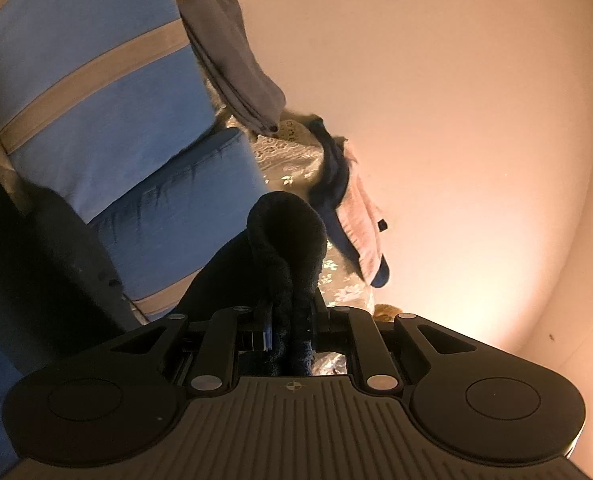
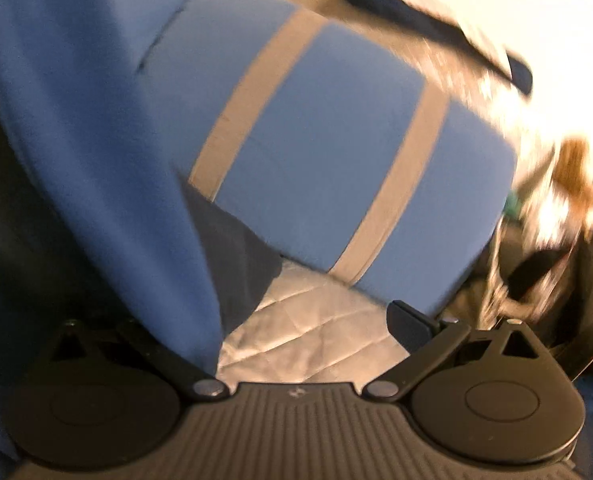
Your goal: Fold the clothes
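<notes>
Two blue cushions (image 1: 96,92) with beige stripes are filling the left wrist view from nine to twelve o'clock, the lower one, a plainer blue bolster (image 1: 184,208), lying just beneath the striped one. At twelve o'clock a folded grey garment (image 1: 236,64) is leaning against the striped cushion, and at about one o'clock a pink and navy piece of clothing (image 1: 356,216) is hanging over the edge of a lace-patterned cover (image 1: 292,156).

Front and centre, the left tool (image 1: 290,320) is clamping its jaws together on a dark navy fleecy garment (image 1: 284,232), which is bunching up above the fingers and blocking the middle of the view. A pale, warmly lit wall (image 1: 456,100) is taking up the whole right half.

In the blurred right wrist view, the right tool (image 2: 308,320) is standing with its jaws wide apart and nothing between them; its left finger is hiding behind a hanging blue cloth (image 2: 96,160) at nine o'clock. Beyond it the striped cushion (image 2: 336,140) is resting on a quilted grey surface (image 2: 304,332), with a dark fold (image 2: 236,264) touching the cushion's lower corner. Clutter at three o'clock is too smeared to tell.
</notes>
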A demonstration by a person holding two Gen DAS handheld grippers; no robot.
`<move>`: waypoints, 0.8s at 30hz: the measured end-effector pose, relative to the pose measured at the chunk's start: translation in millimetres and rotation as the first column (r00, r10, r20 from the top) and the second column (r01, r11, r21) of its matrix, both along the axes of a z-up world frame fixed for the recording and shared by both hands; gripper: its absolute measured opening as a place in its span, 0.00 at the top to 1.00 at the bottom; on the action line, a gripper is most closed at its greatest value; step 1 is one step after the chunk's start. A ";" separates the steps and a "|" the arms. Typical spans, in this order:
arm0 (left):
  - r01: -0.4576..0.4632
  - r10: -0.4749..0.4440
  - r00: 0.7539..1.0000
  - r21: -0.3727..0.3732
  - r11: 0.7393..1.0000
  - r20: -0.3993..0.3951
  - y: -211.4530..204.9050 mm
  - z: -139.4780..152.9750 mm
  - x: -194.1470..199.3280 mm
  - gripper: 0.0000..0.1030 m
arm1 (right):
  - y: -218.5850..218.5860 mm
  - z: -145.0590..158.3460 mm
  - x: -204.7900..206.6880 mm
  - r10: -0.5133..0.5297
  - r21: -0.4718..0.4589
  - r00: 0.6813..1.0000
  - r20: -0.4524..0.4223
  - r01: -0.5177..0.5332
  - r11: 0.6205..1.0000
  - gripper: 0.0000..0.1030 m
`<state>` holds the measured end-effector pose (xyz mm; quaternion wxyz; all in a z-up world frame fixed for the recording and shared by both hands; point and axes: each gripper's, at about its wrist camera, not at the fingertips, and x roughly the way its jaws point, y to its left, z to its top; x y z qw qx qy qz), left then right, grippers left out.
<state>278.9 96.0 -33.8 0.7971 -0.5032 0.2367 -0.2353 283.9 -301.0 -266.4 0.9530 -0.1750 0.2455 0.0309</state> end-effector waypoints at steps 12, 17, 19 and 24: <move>-0.048 0.054 0.998 -0.138 0.989 0.040 -7.6 7.1 28.6 0.85 | -33.4 -13.7 19.6 0.087 0.403 0.990 -0.113 -0.035 0.915 0.00; -0.068 0.076 0.996 -0.164 0.984 0.044 -10.6 8.9 35.4 0.85 | -16.1 -26.3 13.6 0.167 0.399 0.975 -0.146 -0.096 0.912 0.00; -0.074 0.082 0.996 -0.168 0.983 0.044 -10.2 10.9 37.1 0.85 | -7.9 -30.6 7.8 0.206 0.369 0.968 -0.143 -0.141 0.919 0.00; -0.088 0.094 0.995 -0.152 0.985 0.034 -3.9 13.1 39.1 0.85 | -15.5 -30.6 0.8 0.184 0.346 0.976 -0.112 -0.136 0.928 0.00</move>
